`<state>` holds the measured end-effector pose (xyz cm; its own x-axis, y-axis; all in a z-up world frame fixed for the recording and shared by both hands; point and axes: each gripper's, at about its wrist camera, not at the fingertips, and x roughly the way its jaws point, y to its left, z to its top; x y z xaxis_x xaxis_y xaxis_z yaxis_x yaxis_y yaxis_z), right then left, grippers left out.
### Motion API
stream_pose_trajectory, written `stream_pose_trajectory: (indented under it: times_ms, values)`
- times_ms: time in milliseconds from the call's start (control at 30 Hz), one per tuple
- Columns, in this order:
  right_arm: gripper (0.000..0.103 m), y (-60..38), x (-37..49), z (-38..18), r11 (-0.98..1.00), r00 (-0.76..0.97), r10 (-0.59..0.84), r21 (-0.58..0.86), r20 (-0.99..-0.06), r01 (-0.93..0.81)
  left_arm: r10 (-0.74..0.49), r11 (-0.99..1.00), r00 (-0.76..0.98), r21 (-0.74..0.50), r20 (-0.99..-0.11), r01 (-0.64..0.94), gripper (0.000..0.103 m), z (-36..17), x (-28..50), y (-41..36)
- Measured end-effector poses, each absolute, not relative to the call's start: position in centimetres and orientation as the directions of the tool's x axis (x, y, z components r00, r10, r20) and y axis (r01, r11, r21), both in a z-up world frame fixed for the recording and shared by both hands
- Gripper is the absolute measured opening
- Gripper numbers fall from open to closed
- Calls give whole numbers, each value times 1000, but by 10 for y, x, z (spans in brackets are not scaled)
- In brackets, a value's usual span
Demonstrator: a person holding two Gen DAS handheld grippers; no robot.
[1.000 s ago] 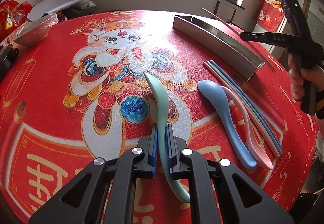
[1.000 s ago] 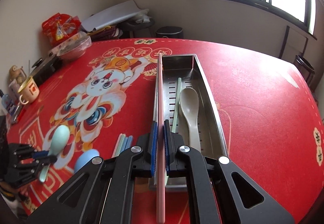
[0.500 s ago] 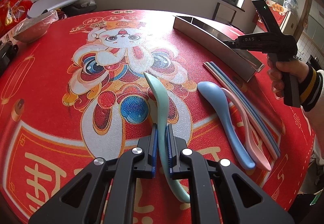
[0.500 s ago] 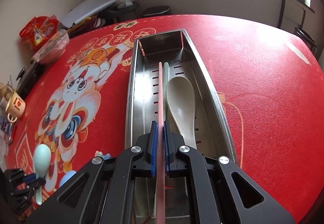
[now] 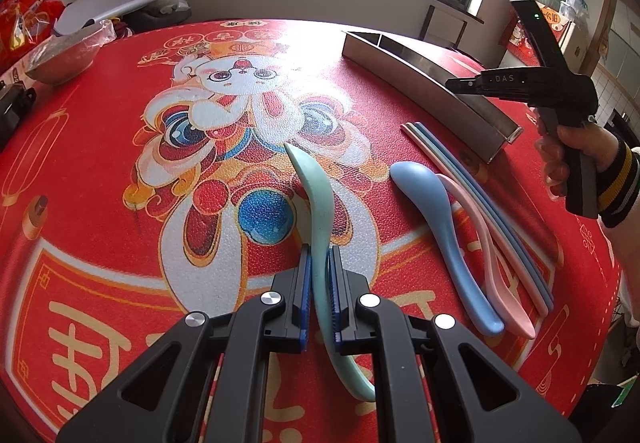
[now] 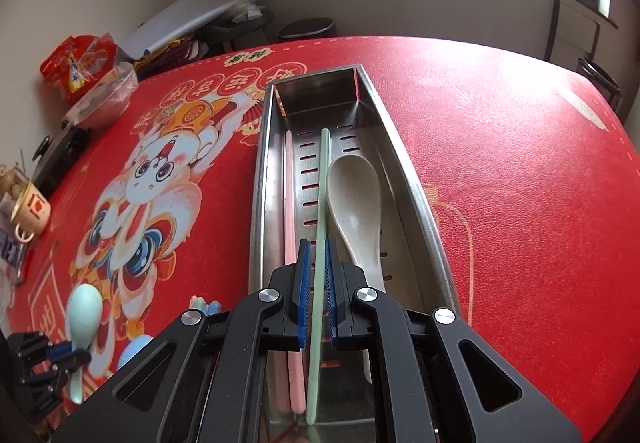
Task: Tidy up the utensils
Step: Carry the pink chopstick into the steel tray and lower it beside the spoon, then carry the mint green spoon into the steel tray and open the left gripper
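My left gripper [image 5: 320, 251] is shut on the handle of a mint-green spoon [image 5: 316, 195], bowl pointing away, just above the red tablecloth. To its right lie a blue spoon [image 5: 432, 211], a pink spoon [image 5: 480, 235] and several pink and blue chopsticks [image 5: 480, 187]. My right gripper [image 6: 316, 243] hovers over the near end of the steel tray [image 6: 416, 195], jaws all but closed and gripping nothing. Inside the tray lie a pink chopstick [image 6: 289, 195] by the left wall, a green chopstick [image 6: 323, 183] seen through the jaws, and a beige spoon [image 6: 352, 187].
A plastic-wrapped bowl [image 6: 104, 99] and red snack bags [image 6: 80, 59] sit at the table's far left. A mug [image 6: 32, 207] stands at the left edge. A hand in a striped cuff [image 5: 616, 179] holds the right gripper beside the tray's near end [image 5: 500, 139].
The right gripper came lower over the tray. The pink chopstick left its jaws and now lies along the tray's left wall. The left gripper and its spoon have not moved.
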<state>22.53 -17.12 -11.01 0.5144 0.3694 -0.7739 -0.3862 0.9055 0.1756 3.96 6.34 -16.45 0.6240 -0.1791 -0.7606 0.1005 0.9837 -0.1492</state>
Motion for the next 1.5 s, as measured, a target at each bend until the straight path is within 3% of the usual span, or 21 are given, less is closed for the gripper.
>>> stream_pose_trajectory:
  times_ms: [200, 267, 300, 600, 733, 767, 1233, 1500]
  values:
    - [11, -197, 182, -96, 917, 609, 345, 119, -714, -380, -180, 984, 624, -150, -760, 101, 9, -164, 39, 63]
    - [32, -208, 166, -94, 919, 629, 352, 130, -694, -371, -185, 982, 624, -157, -759, 101, 9, -164, 39, 64]
    - [53, -212, 158, -93, 920, 640, 355, 133, -681, -368, -188, 982, 624, -160, -759, 101, 9, -164, 40, 65]
    - [65, -240, 114, -104, 917, 658, 370, 147, -656, -369, -180, 983, 626, -151, -759, 100, 8, -164, 40, 65]
    - [78, -249, 107, -110, 921, 665, 368, 159, -650, -355, -171, 985, 628, -141, -759, 98, 8, -164, 39, 63]
    - [87, -252, 107, -110, 922, 668, 370, 170, -646, -347, -167, 986, 629, -137, -759, 96, 8, -163, 39, 63]
    - [87, -289, 100, -105, 941, 775, 320, 280, -545, -191, -104, 992, 647, -130, -755, 8, 7, -152, 41, 72]
    - [87, -299, 104, -109, 920, 767, 351, 349, -537, -176, -148, 989, 666, -126, -731, 82, 7, -115, 68, 28]
